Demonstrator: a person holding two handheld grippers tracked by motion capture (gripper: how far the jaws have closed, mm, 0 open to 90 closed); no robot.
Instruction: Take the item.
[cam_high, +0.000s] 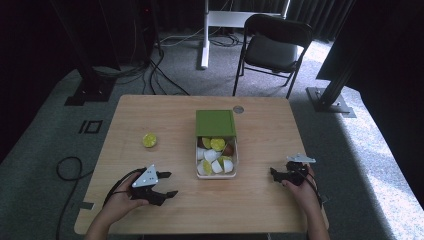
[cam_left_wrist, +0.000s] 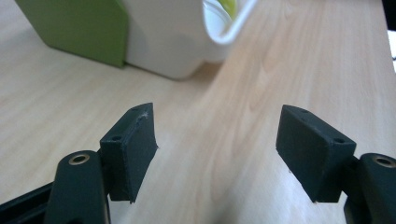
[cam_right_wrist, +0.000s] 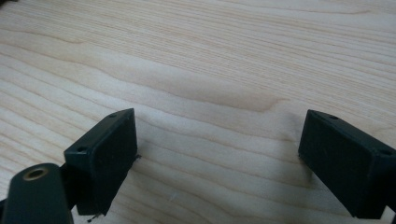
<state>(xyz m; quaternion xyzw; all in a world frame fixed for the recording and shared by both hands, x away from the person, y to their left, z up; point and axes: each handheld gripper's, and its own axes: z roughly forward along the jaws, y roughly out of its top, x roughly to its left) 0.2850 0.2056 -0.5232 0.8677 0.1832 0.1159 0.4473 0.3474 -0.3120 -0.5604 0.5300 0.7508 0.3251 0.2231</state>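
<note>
A white box (cam_high: 216, 174) sits mid-table, holding several white and yellow-green pieces. Its green lid (cam_high: 215, 122) is slid back toward the far side, covering the rear part. A lime half (cam_high: 149, 140) lies alone on the wood, left of the box. My left gripper (cam_high: 169, 184) rests on the table at the front left, open, nothing between its jaws. In the left gripper view the box wall (cam_left_wrist: 168, 42) and lid (cam_left_wrist: 79, 25) stand just ahead of it. My right gripper (cam_high: 274, 173) sits at the front right, open over bare wood (cam_right_wrist: 215, 93).
The wooden table (cam_high: 150, 110) has a small round metal cap (cam_high: 238, 109) near its far edge. A black folding chair (cam_high: 272, 47) and a white desk leg (cam_high: 204, 35) stand beyond the table. Cables lie on the floor at left.
</note>
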